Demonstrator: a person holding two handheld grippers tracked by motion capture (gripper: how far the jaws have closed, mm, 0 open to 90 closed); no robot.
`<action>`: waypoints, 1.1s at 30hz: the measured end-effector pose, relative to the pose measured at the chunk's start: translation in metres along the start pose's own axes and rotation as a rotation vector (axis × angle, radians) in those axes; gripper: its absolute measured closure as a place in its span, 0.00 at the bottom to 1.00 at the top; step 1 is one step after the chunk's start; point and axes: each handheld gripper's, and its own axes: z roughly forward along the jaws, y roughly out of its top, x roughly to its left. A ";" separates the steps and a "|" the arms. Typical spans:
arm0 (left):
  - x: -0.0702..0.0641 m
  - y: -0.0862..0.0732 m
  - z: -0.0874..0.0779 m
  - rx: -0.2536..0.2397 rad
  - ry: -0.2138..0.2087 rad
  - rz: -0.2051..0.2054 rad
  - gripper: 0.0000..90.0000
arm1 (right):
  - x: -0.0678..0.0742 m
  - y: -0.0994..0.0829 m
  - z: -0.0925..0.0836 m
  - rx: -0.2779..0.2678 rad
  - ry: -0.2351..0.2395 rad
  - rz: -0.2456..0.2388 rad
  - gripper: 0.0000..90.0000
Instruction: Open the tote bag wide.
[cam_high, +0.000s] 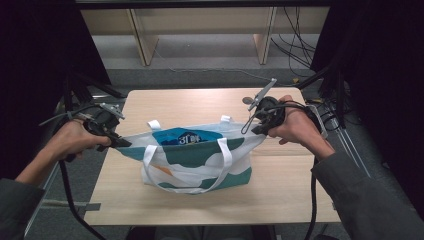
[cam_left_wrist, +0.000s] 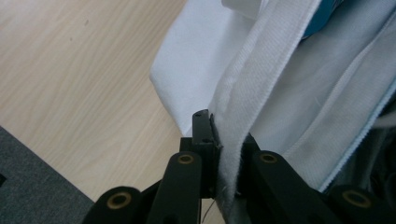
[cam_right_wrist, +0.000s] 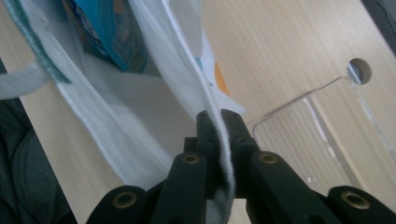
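**A:** Where's the bag now?

**B:** I see the tote bag (cam_high: 197, 165) standing upright on the wooden table (cam_high: 280, 200), near the middle, its mouth stretched wide between my two grippers. The left gripper (cam_high: 120, 142) has its jaws clamped on the bag's left top edge; in the left gripper view the white hem (cam_left_wrist: 233, 121) runs right between them.

**A:** And the other side?

**B:** The right gripper (cam_high: 257, 131) is pinched tight on the right top edge, and the seam (cam_right_wrist: 217, 126) sits squeezed in the jaws.

**A:** Anything inside?

**B:** A blue packet (cam_high: 182, 136) lies in the opening; its print is too blurred for me to read. Both white handles (cam_high: 224, 160) hang loose.
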 end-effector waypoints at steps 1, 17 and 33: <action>0.001 -0.001 0.004 0.000 -0.003 -0.009 0.94 | 0.000 -0.001 0.003 0.001 -0.004 0.001 0.97; 0.013 -0.026 0.071 -0.058 -0.019 -0.112 0.94 | 0.002 -0.031 0.064 -0.008 0.060 0.061 0.97; 0.012 -0.044 0.132 -0.039 -0.026 -0.166 0.94 | 0.014 -0.071 0.143 0.040 0.079 0.106 0.97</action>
